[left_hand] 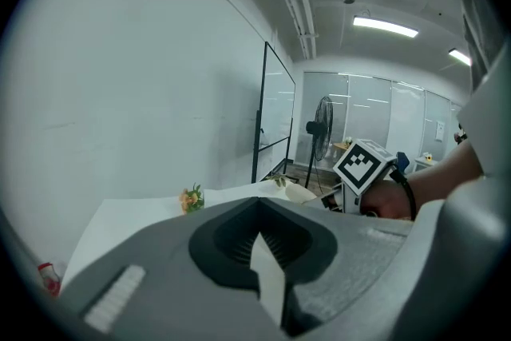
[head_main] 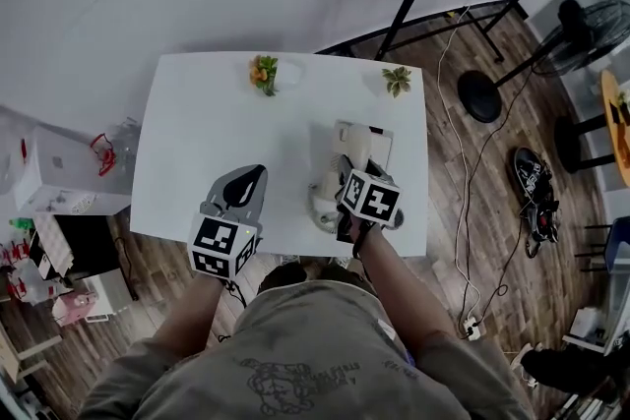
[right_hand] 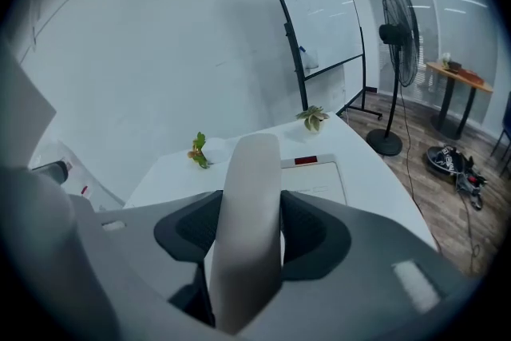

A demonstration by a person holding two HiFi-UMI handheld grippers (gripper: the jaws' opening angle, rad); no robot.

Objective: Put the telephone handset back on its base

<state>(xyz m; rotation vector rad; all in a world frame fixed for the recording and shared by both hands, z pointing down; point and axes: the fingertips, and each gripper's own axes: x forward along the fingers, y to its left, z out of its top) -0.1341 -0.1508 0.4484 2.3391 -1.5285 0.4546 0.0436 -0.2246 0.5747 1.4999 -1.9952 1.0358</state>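
Over table (head_main: 197, 133): right gripper (right_hand: 254, 221) clamps handset (right_hand: 251, 164); red label (right_hand: 306, 160) on base (right_hand: 319, 181) unreadable.

**Handset** (right_hand: 254, 172): a pale, smooth, elongated bar. You hold it clamped between the jaws of the right gripper (right_hand: 252, 235), with its long axis pointing away from you.

**Base** (right_hand: 318, 181): a flat, pale unit with a small red label. It lies on the white table (right_hand: 375, 172), just beyond the handset's far end.
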